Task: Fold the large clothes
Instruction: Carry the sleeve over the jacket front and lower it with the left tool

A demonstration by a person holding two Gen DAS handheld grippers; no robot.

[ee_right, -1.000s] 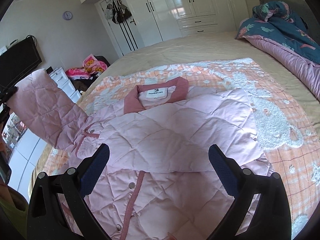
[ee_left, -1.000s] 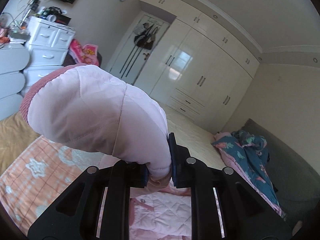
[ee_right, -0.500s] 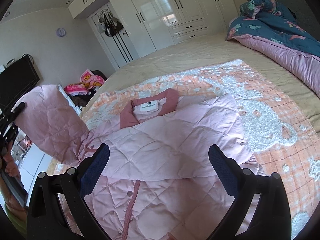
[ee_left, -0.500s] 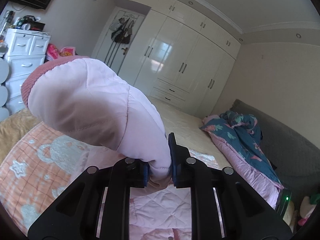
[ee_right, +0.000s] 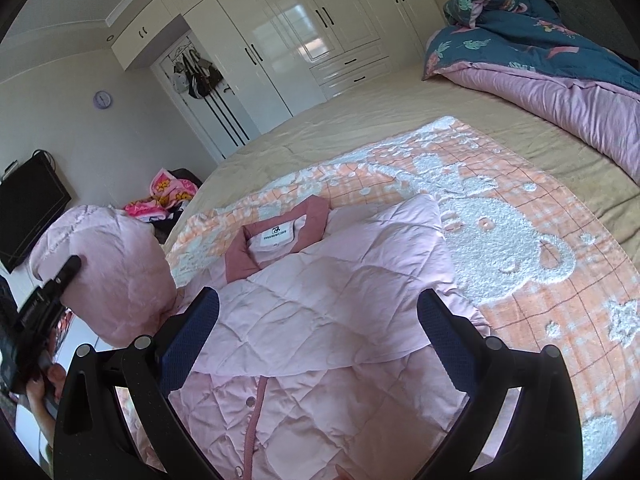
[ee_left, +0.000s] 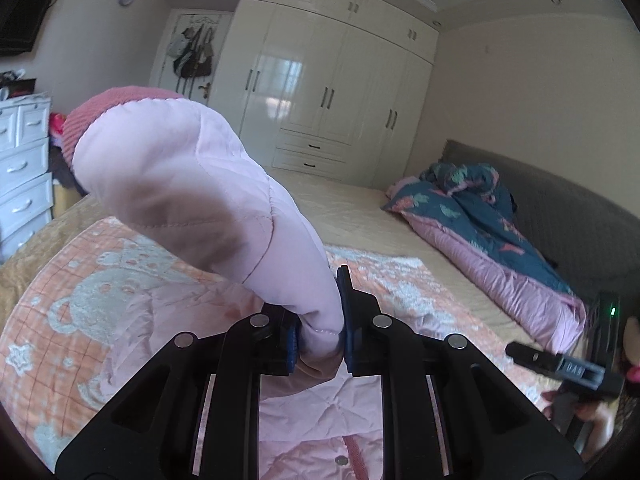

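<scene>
A pale pink quilted jacket (ee_right: 332, 304) with a darker pink collar lies front up on the orange bear-pattern blanket (ee_right: 540, 280), its right sleeve folded across the chest. My left gripper (ee_left: 320, 344) is shut on the jacket's left sleeve (ee_left: 192, 184) and holds it lifted above the jacket; the ribbed cuff points away. The lifted sleeve also shows in the right wrist view (ee_right: 108, 276) at the left. My right gripper (ee_right: 318, 320) is open and empty, hovering over the jacket's chest.
A teal and pink duvet (ee_right: 560, 60) lies bunched at the bed's far right by the grey headboard (ee_left: 580, 216). White drawers (ee_left: 24, 168) stand left of the bed, white wardrobes (ee_left: 332, 92) beyond it. The right gripper's body (ee_left: 568, 368) shows at lower right.
My left gripper has swung the held sleeve rightward over the jacket. My right gripper has moved slightly and stays open.
</scene>
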